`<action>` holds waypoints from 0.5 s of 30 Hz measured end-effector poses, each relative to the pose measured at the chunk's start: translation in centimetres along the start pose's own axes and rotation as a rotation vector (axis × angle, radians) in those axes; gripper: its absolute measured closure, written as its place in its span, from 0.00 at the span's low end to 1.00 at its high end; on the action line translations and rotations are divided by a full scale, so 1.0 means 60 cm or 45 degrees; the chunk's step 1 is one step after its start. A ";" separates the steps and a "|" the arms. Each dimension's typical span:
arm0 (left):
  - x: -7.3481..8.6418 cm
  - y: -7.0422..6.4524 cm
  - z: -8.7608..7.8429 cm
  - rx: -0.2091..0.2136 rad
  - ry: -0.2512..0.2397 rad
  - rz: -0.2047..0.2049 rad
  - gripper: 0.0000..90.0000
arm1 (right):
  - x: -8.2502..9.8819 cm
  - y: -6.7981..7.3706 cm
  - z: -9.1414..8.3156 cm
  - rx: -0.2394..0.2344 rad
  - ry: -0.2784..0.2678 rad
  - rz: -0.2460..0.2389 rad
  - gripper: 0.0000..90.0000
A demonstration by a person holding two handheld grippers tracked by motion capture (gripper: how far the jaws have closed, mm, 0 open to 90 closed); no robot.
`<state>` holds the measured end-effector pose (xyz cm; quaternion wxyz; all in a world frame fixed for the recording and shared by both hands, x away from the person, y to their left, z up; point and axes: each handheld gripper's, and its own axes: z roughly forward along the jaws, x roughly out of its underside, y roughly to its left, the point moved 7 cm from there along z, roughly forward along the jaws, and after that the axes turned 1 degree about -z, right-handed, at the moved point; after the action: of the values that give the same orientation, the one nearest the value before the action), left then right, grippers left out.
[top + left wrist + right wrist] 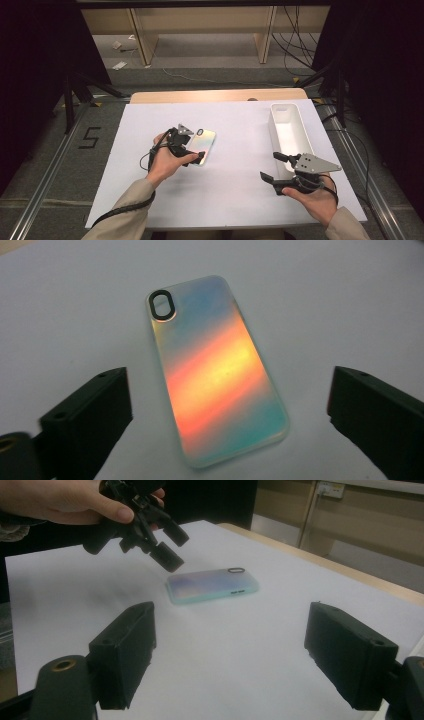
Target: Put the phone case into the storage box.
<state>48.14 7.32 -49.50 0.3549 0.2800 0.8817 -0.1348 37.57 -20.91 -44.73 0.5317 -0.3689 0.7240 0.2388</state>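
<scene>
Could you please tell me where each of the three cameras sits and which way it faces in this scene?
High view: sits above the person's side, looking forward and down on the white-covered table; both forearms, left gripper and right gripper show.
Left gripper view: rides the left gripper, looking down between its open black jaws at the iridescent rainbow-sheen phone case.
Right gripper view: rides the right gripper, looking low across the table between its open jaws; the left hand shows beyond.
Shared: all three show the case; the long white plastic tray appears from above.

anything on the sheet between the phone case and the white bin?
Nothing: in the high view the white sheet is bare between the phone case and the white bin.
</scene>
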 end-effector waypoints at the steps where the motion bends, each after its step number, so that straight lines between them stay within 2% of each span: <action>1: -0.001 -0.005 0.003 0.004 0.001 0.012 0.19 | 0.000 0.000 0.000 -0.001 0.000 0.002 0.24; 2: -0.001 -0.005 0.003 0.004 0.001 0.012 0.25 | 0.000 0.000 0.000 -0.001 0.000 0.003 0.24; 3: -0.002 -0.009 0.004 0.023 0.001 0.017 0.25 | 0.000 0.000 0.000 -0.001 0.000 0.003 0.24; 4: -0.002 -0.012 0.005 0.024 0.001 0.024 0.38 | 0.000 0.000 0.000 -0.001 0.000 0.002 0.24; 5: -0.003 -0.013 0.005 0.018 -0.003 0.029 0.47 | 0.000 0.000 0.000 -0.001 0.000 0.001 0.24; 6: -0.004 -0.015 0.005 0.034 -0.006 0.037 0.59 | 0.000 0.000 0.000 0.000 0.002 0.002 0.24; 8: -0.004 -0.020 0.006 0.084 -0.006 0.027 0.79 | 0.001 0.000 0.001 0.000 0.008 0.001 0.24; 9: -0.004 -0.023 0.008 0.104 0.000 0.031 0.79 | 0.001 0.000 0.001 0.000 0.008 0.001 0.24; 10: -0.002 -0.028 0.011 0.136 0.020 0.043 0.91 | 0.002 0.000 0.001 -0.001 0.010 0.002 0.24; 12: 0.003 -0.037 0.017 0.173 0.056 0.061 0.98 | 0.002 0.000 0.001 0.001 0.010 0.003 0.24; 15: 0.010 -0.053 0.030 0.211 0.110 0.077 1.00 | 0.002 0.000 0.001 0.002 0.011 0.003 0.24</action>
<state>46.90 4.19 -51.09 0.2960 0.3403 0.8732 -0.1844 37.59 -20.92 -44.84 0.5285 -0.3686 0.7269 0.2375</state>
